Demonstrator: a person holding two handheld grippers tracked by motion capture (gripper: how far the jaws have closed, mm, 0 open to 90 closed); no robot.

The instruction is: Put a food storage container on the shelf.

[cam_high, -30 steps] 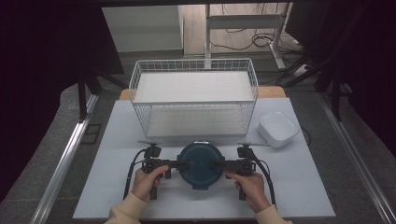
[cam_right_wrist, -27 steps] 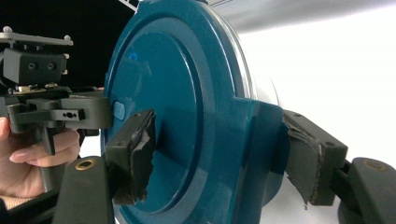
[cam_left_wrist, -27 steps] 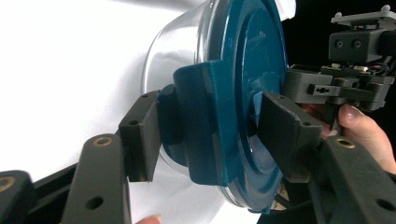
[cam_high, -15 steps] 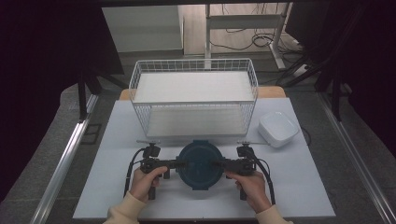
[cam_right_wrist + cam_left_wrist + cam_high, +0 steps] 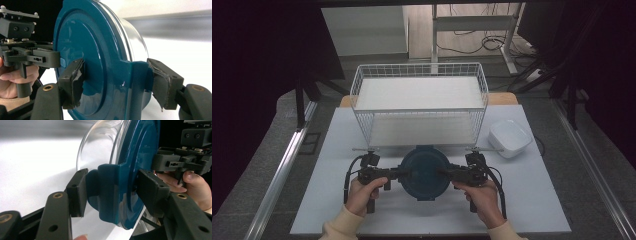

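Left gripper (image 5: 398, 174) is clamped on the left clip tab of the lid (image 5: 425, 172); in the left gripper view (image 5: 112, 192) one pad (image 5: 78, 192) is pressed against the tab's underside and the other against the lid's top face, so it's a pinch, not spread. The lid is teal and round, seated on a clear glass container (image 5: 100, 147) whose wall is seen curving away behind the lid rim. The pair is held at the table's (image 5: 337, 150) near middle, just in front of the wire basket (image 5: 419, 107), flat-side up in the high view. Right gripper (image 5: 451, 174) is clamped on the opposite tab, mirror of the left; in the right gripper view (image 5: 117, 80) a worn, frayed pad (image 5: 75, 80) is seated on the lid's top face and the other pad on the tab's outer side. Container is carried between both grippers, with one hand (image 5: 364, 192) behind the left tool and the other hand (image 5: 484, 197) behind the right. White basket liner is visible inside the mesh. A white square dish (image 5: 510, 138) is set to the right, near the basket's right corner, well apart from the lid.
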